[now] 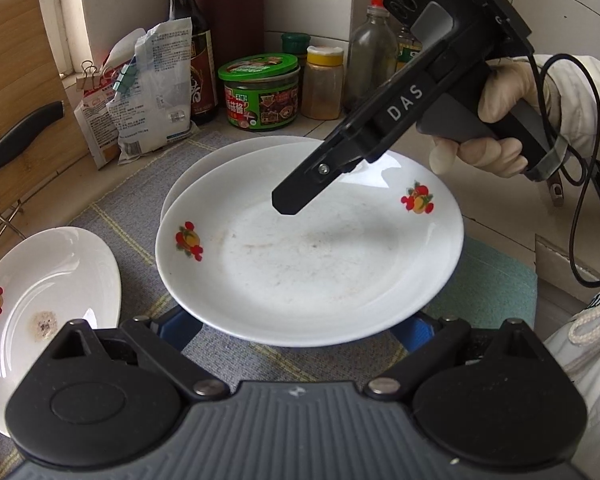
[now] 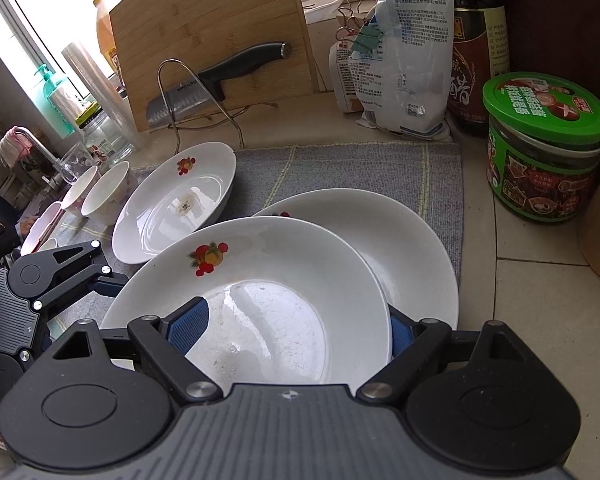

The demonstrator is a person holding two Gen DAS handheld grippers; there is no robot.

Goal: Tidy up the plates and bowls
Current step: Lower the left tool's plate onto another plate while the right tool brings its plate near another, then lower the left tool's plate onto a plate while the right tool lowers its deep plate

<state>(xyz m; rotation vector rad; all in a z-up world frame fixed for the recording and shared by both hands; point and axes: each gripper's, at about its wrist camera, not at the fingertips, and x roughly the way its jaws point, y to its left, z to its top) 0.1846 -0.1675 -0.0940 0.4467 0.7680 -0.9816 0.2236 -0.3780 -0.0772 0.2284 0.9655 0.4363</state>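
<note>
A white fruit-print plate (image 1: 308, 256) lies on top of a second white plate (image 1: 204, 168) on the grey mat; both show in the right wrist view (image 2: 260, 280) (image 2: 400, 240). A third fruit-print plate (image 1: 40, 300) (image 2: 176, 200) lies to the left. Small bowls (image 2: 104, 192) stand further left. My left gripper (image 1: 300, 330) is open, its blue pads either side of the top plate's near rim. My right gripper (image 2: 288, 326) is open over the top plate's rim, not clamping it; it hovers above the plate in the left wrist view (image 1: 288, 200).
A green-lidded jar (image 2: 544, 148), a dark sauce bottle (image 2: 476, 48), clipped bags (image 2: 404, 60) and spice jars (image 1: 324, 80) stand at the back. A bamboo cutting board (image 2: 212, 36) with a knife (image 2: 220, 76) leans at the back left. Glass jars stand near the sink.
</note>
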